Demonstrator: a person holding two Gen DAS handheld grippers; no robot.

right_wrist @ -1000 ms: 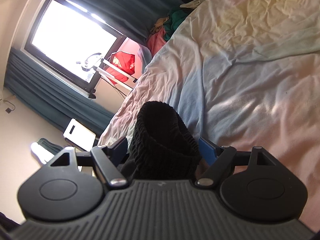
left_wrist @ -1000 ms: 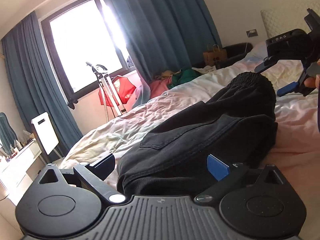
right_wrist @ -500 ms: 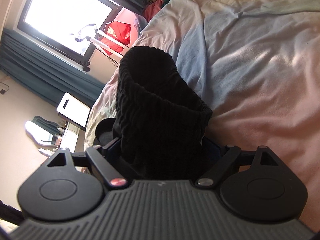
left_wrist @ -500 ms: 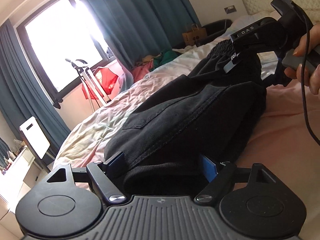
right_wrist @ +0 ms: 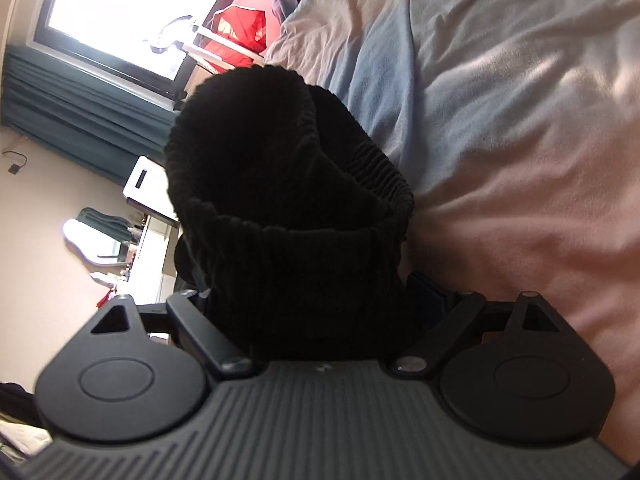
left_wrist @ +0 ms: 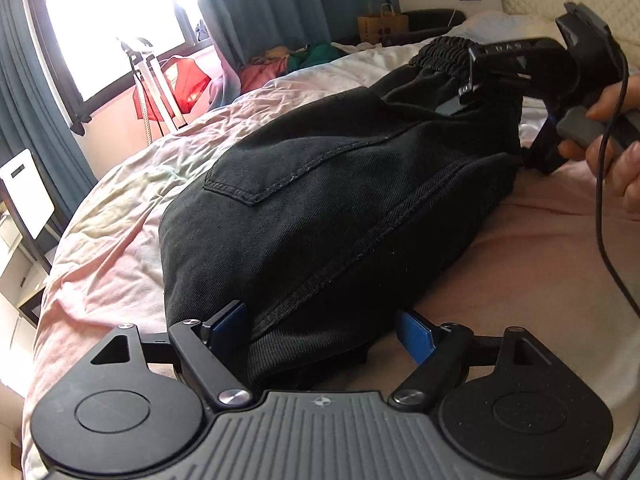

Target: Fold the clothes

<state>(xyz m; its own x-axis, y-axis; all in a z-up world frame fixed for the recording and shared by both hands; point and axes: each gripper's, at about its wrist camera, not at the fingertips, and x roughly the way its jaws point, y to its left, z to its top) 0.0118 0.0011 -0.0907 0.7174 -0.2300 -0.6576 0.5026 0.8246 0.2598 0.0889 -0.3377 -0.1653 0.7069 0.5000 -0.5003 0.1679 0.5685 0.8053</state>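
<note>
Black trousers (left_wrist: 320,200) with a back pocket lie bunched on the bed. My left gripper (left_wrist: 320,328) is shut on their near folded edge, its blue pads (left_wrist: 416,334) pressed to the cloth on both sides. My right gripper (right_wrist: 316,304) is shut on the ribbed elastic waistband (right_wrist: 288,184), which stands up in front of its camera. The right gripper also shows in the left wrist view (left_wrist: 516,76) at the far end of the trousers, held by a hand (left_wrist: 616,152).
The bed sheet (left_wrist: 120,184) is pale pink and wrinkled. A window (left_wrist: 112,20) with teal curtains is behind. A red item on a stand (left_wrist: 176,84), a clothes pile (left_wrist: 288,60) and a paper bag (left_wrist: 382,24) sit beyond the bed.
The left gripper has closed on the trousers' near edge and moved in closer. The right gripper has gripped the waistband and lifted it, and the two grippers have come nearer.
</note>
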